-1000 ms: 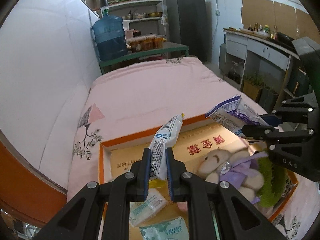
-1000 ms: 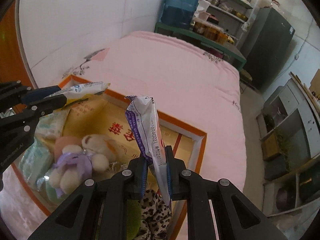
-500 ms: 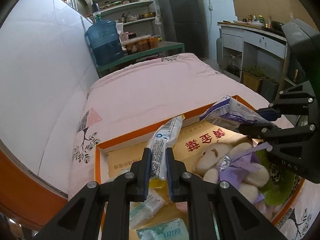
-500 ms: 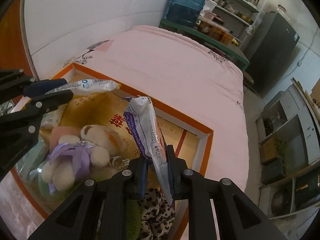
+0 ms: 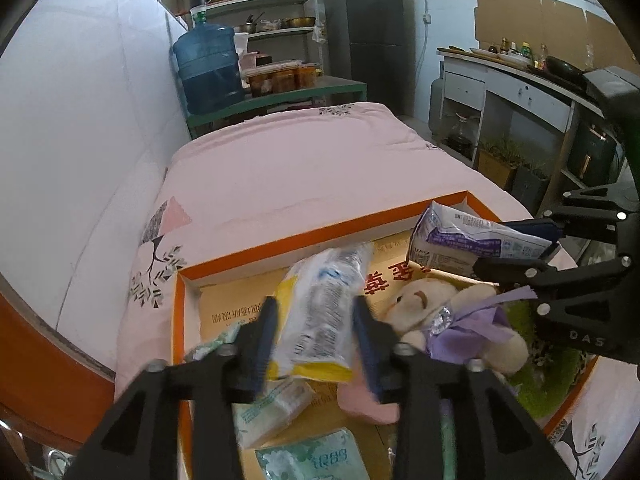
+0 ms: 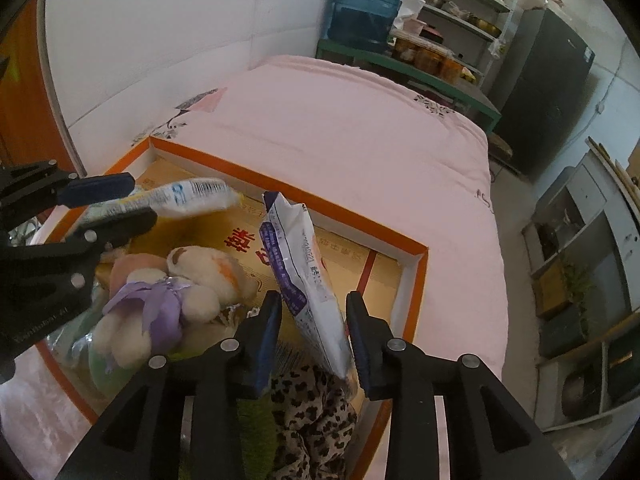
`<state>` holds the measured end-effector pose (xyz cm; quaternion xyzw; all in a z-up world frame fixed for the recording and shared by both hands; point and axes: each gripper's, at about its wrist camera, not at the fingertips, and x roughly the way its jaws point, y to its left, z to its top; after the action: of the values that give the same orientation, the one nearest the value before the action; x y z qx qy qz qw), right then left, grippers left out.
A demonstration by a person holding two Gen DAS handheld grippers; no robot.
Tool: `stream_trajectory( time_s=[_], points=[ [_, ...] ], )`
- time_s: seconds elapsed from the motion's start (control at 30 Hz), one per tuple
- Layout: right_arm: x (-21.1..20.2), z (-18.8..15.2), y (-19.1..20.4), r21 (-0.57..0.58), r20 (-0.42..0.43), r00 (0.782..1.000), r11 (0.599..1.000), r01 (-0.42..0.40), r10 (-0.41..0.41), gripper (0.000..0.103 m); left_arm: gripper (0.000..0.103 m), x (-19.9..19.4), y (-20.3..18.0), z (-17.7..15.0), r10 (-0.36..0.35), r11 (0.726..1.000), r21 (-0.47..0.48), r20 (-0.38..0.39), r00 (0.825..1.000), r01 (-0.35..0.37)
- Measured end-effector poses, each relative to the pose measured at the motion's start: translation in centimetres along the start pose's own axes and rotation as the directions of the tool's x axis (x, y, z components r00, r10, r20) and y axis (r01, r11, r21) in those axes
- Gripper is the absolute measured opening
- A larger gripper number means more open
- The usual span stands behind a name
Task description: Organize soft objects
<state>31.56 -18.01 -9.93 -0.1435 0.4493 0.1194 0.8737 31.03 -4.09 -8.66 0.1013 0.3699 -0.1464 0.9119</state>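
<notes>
Both grippers, left (image 5: 314, 322) and right (image 6: 314, 330), are spread; yellow-white packet (image 5: 320, 308) and purple-white packet (image 6: 304, 280) sit loose over the orange box (image 6: 416, 280). Light, crinkly, slippery film; better pinched mid-body.

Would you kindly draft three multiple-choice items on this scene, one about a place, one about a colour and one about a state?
1. Where does the plush bear lie?
A. on the green shelf
B. inside the orange-rimmed box
C. on the floor

2. What colour is the ribbon on the bear?
A. purple
B. red
C. black

3. How do the fingers of the left gripper stand around the yellow-edged packet?
A. clamped flat on it
B. spread apart, with gaps on both sides
C. nowhere near it

Answers:
1 B: the bear rests among other soft items within the box walls.
2 A: the ribbon is lilac purple in both views.
3 B: the packet sits loose and blurred between parted fingers.
</notes>
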Motion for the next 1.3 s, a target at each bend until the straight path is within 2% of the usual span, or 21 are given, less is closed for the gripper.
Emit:
stream_trajectory(
  time_s=[0.03, 0.23, 0.63, 0.67, 0.73, 0.87, 0.93, 1.1, 1.3],
  points=[
    [-0.1, -0.1, -0.1, 0.003, 0.002, 1.0, 1.0, -0.002, 0.002, 0.036, 0.055, 0.0, 0.0, -0.1, -0.001, 1.0, -0.003, 0.0, 1.0, 0.001],
    [-0.6, -0.4, -0.2, 0.015, 0.012, 1.0, 1.0, -0.009, 0.009, 0.048, 0.071, -0.6, 0.2, -0.1, -0.009, 1.0, -0.028, 0.015, 1.0, 0.009],
    [-3.4, -0.9, -0.2, 0.066, 0.072, 0.997, 0.997, -0.038, 0.033, 0.05, 0.072, -2.3, 0.7, -0.3, -0.032, 0.997, -0.074, 0.045, 0.998, 0.035],
    [-3.7, -0.9, -0.2, 0.073, 0.077, 0.996, 0.996, -0.043, 0.037, 0.051, 0.072, -2.5, 0.7, -0.3, -0.031, 0.997, -0.076, 0.049, 0.998, 0.035],
    [-4.4, -1.1, -0.1, 0.087, 0.091, 0.995, 0.995, -0.049, 0.041, 0.061, 0.072, -3.2, 0.7, -0.4, -0.023, 0.996, -0.082, 0.066, 0.998, 0.028],
    [-5.7, -1.7, 0.1, 0.119, 0.117, 0.992, 0.991, -0.061, 0.047, 0.066, 0.074, -4.7, 0.9, -0.6, -0.02, 0.994, -0.109, 0.094, 0.995, 0.031],
    [-6.4, -2.0, 0.1, 0.144, 0.131, 0.99, 0.987, -0.074, 0.055, 0.074, 0.076, -5.3, 1.0, -0.8, -0.016, 0.992, -0.125, 0.103, 0.995, 0.028],
    [-8.3, -3.1, -0.2, 0.208, 0.168, 0.982, 0.97, -0.126, 0.091, 0.077, 0.077, -7.0, 1.5, -1.6, -0.007, 0.983, -0.181, 0.121, 0.993, 0.029],
    [-10.1, -4.4, 0.3, 0.24, 0.182, 0.981, 0.964, -0.113, 0.07, 0.077, 0.077, -9.1, 1.8, -2.6, -0.016, 0.972, -0.229, 0.152, 0.988, 0.051]
  ],
)
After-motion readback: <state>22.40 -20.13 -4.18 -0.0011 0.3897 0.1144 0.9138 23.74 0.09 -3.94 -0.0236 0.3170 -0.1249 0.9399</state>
